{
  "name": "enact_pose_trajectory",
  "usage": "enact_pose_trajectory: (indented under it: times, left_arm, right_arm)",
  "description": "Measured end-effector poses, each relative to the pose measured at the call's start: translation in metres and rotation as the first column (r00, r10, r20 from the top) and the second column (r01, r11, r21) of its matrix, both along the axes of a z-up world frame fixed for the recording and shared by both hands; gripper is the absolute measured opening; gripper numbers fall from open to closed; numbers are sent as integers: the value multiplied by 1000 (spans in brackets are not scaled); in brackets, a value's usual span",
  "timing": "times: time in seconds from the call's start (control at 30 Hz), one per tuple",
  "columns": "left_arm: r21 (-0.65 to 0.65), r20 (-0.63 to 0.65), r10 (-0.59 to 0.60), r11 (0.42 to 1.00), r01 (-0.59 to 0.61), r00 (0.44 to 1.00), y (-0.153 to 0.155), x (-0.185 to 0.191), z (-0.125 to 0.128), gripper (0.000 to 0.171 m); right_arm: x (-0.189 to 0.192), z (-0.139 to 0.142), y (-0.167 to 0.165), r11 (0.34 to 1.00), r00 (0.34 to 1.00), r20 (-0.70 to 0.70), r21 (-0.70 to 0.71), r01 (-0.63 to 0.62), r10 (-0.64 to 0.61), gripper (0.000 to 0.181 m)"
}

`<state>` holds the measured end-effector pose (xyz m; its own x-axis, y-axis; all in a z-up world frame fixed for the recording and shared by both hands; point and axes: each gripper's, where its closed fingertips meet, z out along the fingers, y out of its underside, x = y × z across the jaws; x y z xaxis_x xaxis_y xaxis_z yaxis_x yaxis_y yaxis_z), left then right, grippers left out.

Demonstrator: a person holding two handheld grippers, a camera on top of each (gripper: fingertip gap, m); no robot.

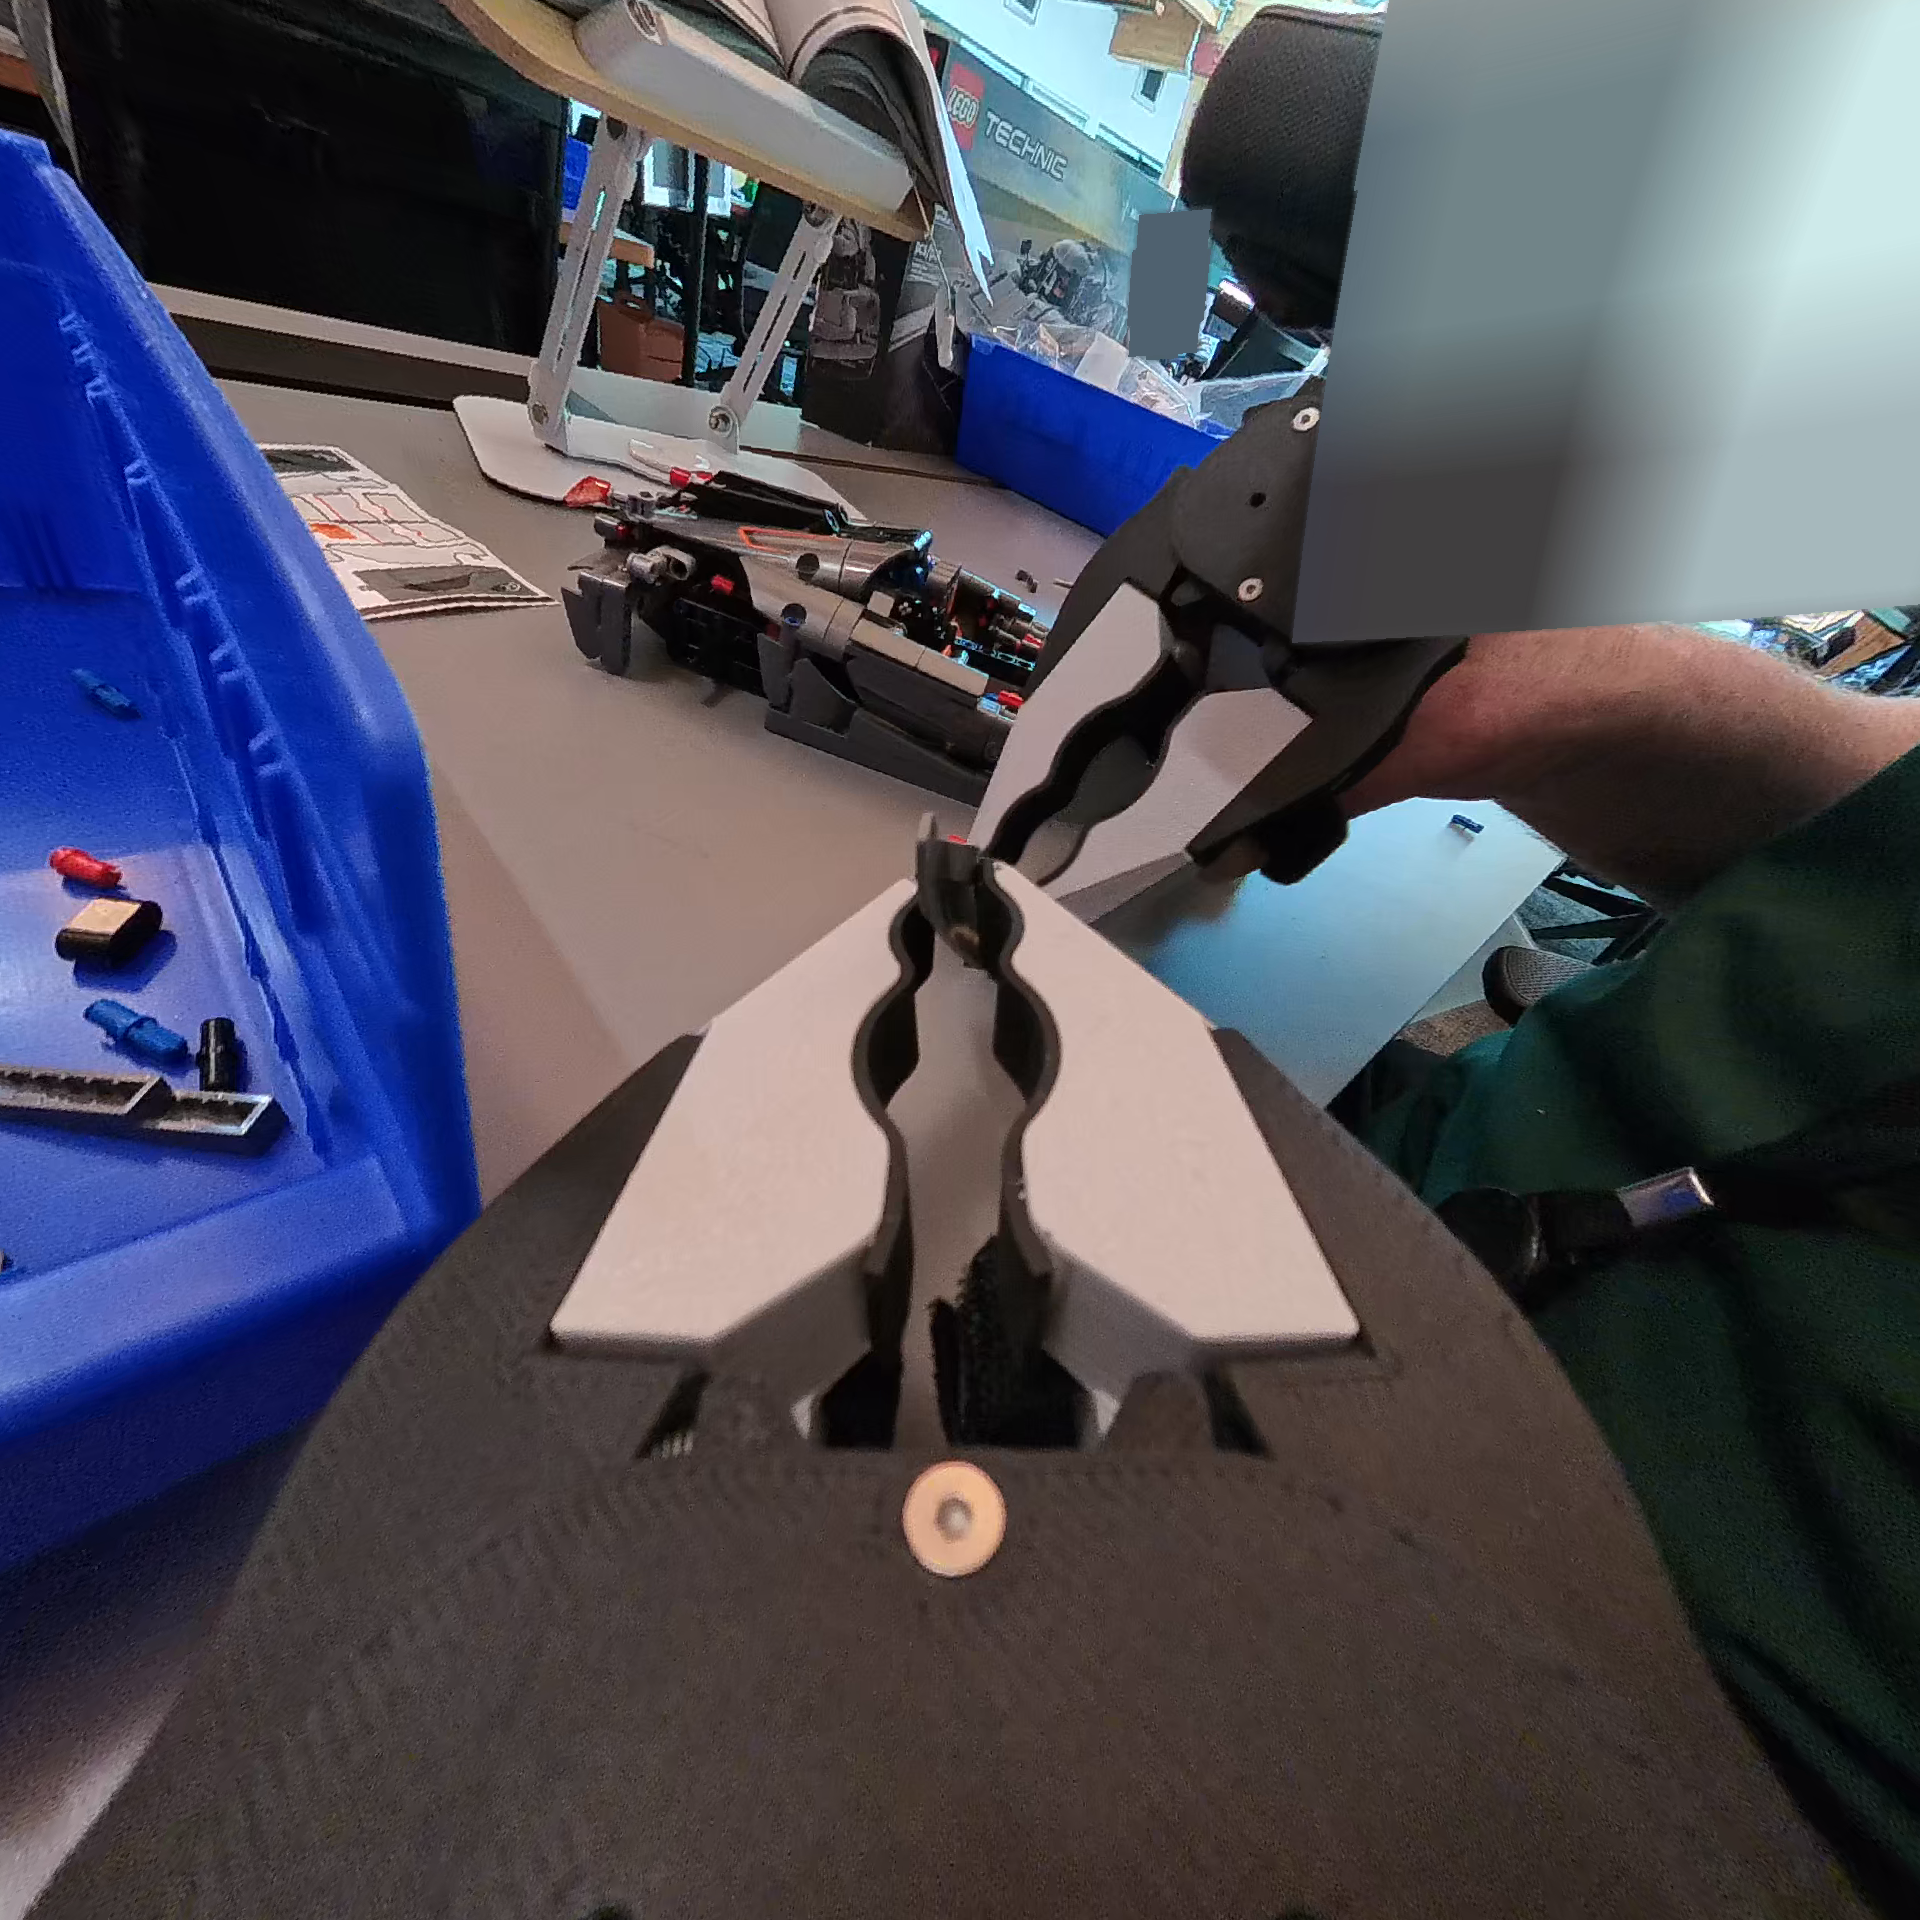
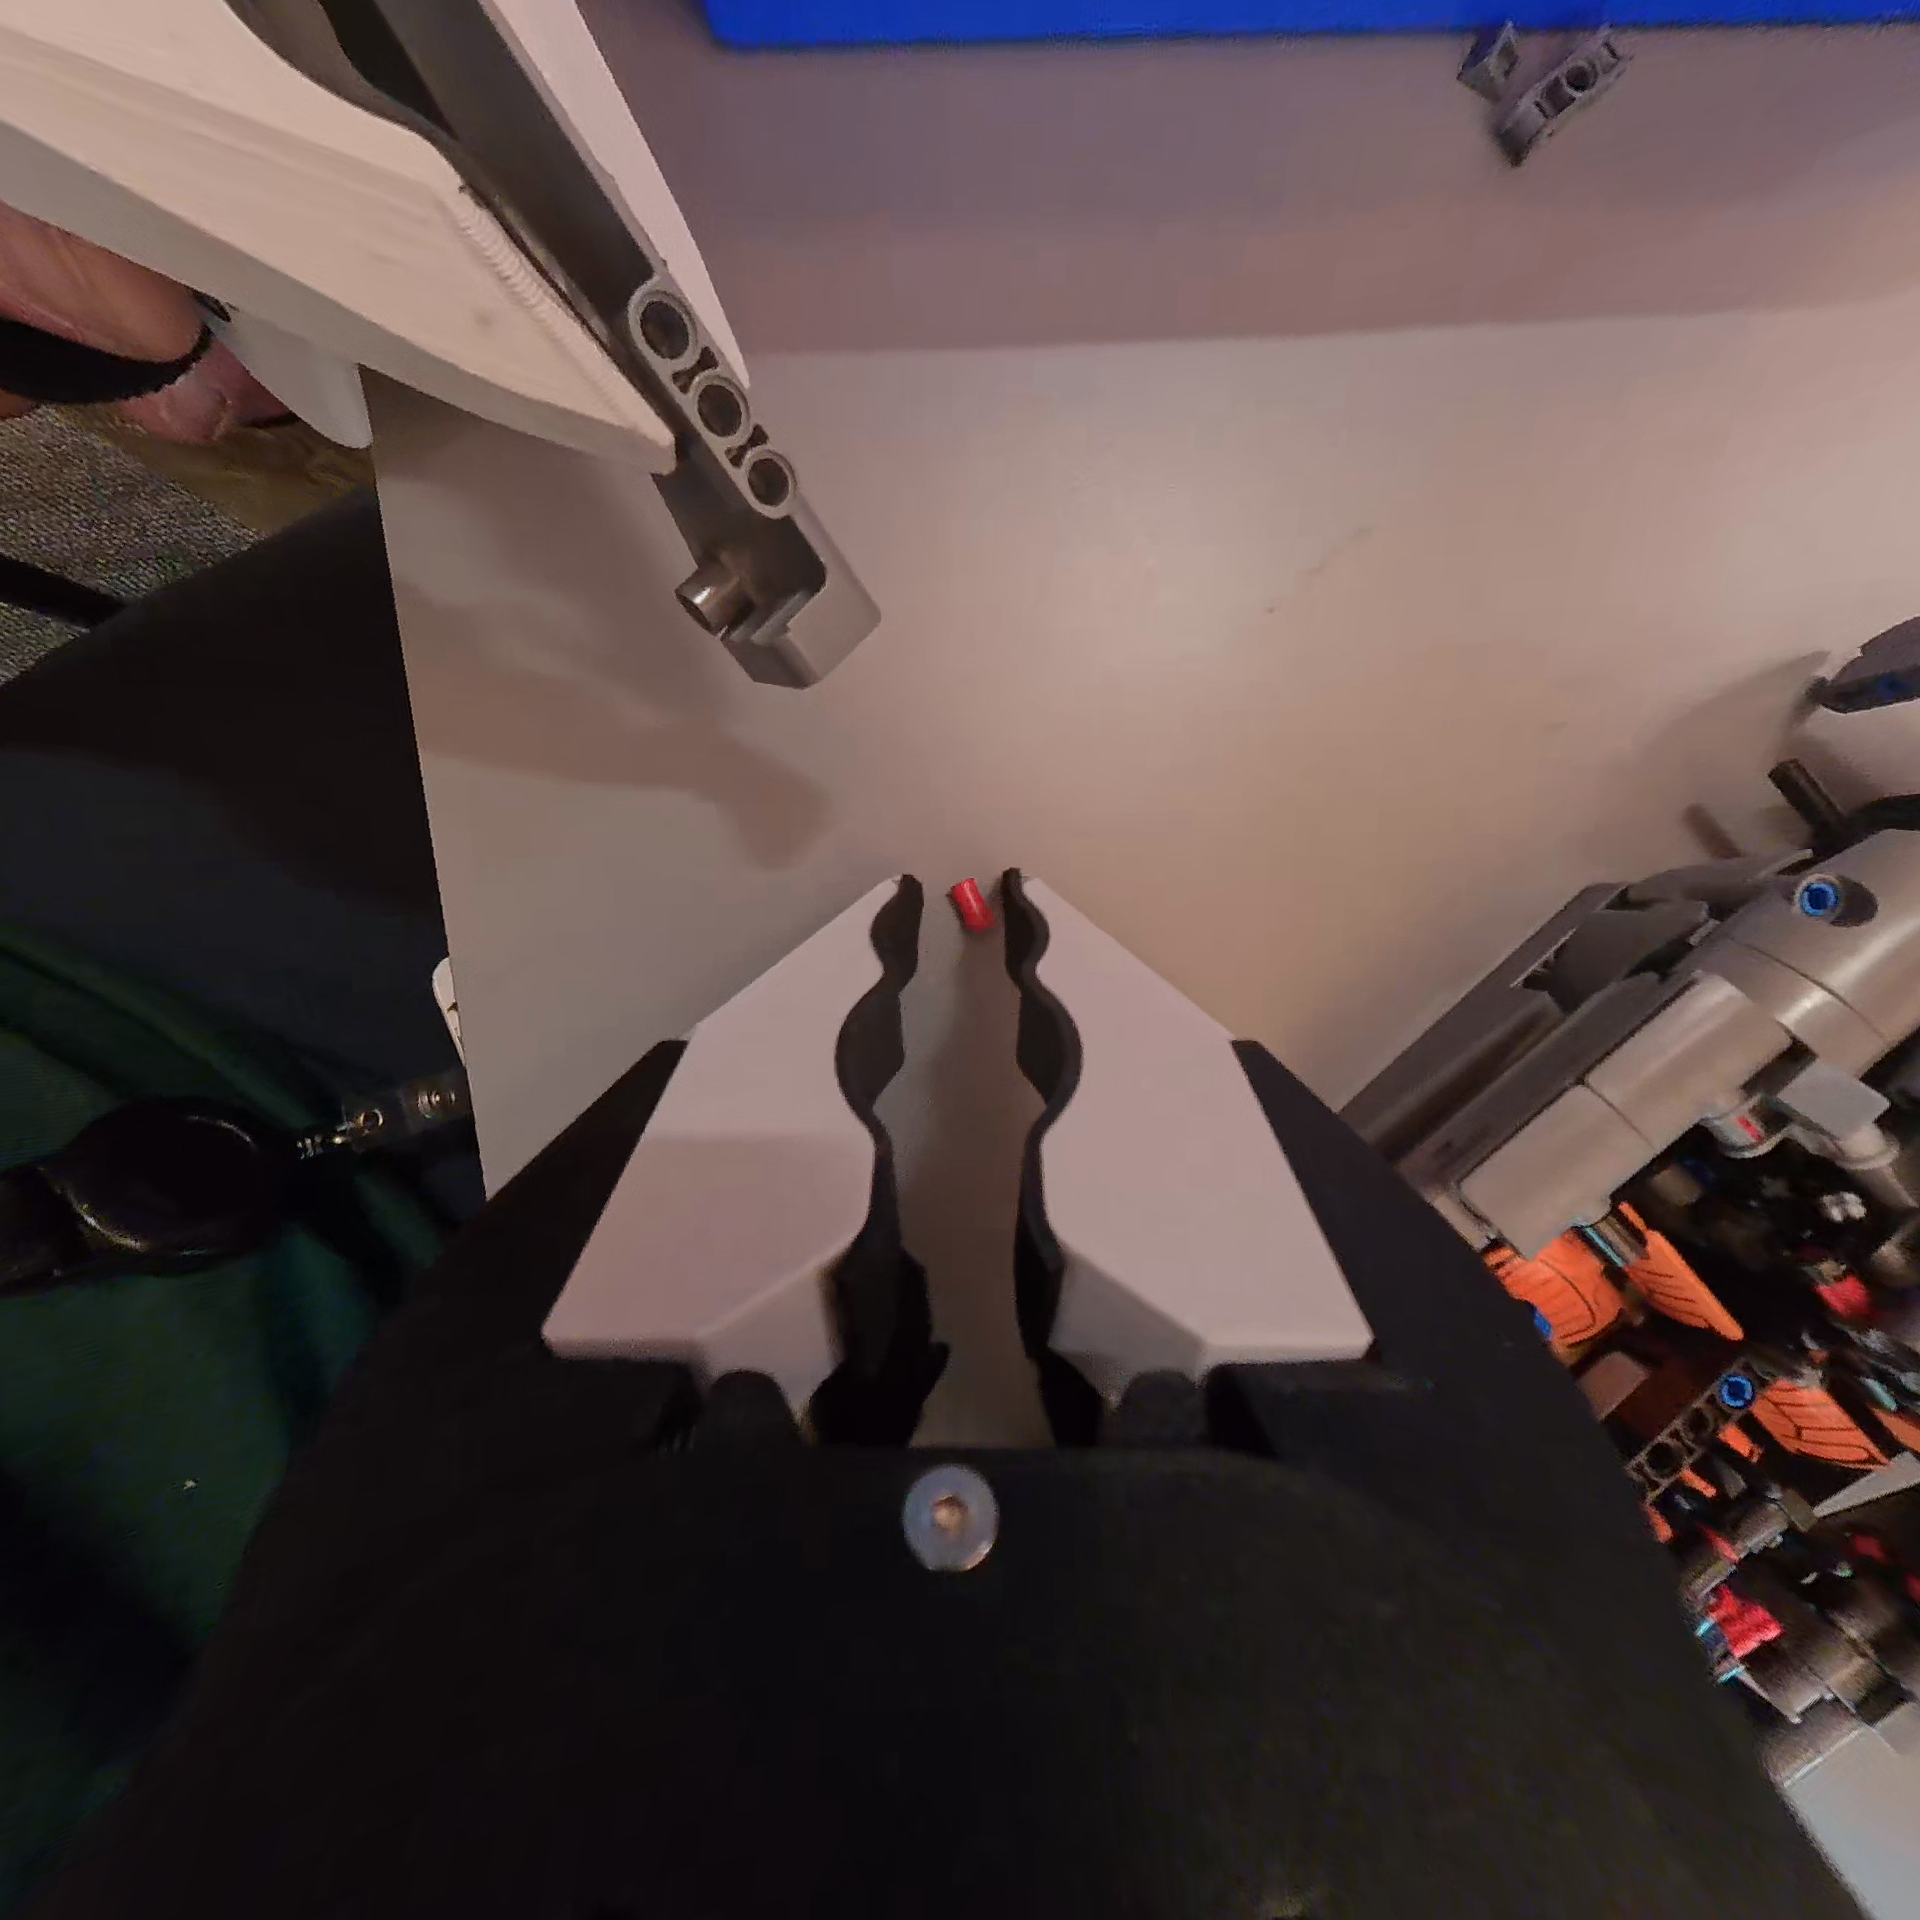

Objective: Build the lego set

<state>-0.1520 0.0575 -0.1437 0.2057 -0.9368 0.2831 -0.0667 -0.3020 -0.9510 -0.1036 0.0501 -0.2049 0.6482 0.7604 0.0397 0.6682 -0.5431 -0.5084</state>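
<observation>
Glossy blue plastic bin [image 1: 260, 727] — matt grey tabletop [image 1: 644, 831]

A white folding stand [image 1: 665, 416] rests on the grey tabletop [image 1: 644, 831], carrying a wooden board [image 1: 623, 94]. A black office chair [image 1: 1278, 156] sits behind. The person wears a green garment [image 1: 1766, 1195] with a black strap buckle [image 2: 135, 1184].

Pale grey table [image 2: 1195, 582] bearing half-built lego model [image 1: 831, 634], blue bin [image 1: 208, 935], small red piece [image 2: 968, 902].

An office-like workroom: grey desk [image 1: 644, 831], blue parts bin [image 1: 260, 727], mesh office chair [image 1: 1278, 156], carpeted floor [image 2: 104, 488].
</observation>
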Motion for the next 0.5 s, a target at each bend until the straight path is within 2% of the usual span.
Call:
enact_pose_trajectory:
  times: [0.5]
  left_arm:
    - [9,-16,-4,1000,4,1000,-1,1,-2,6]
  right_arm:
    - [3,-1,-1,996,997,15,15,-83,82,3]
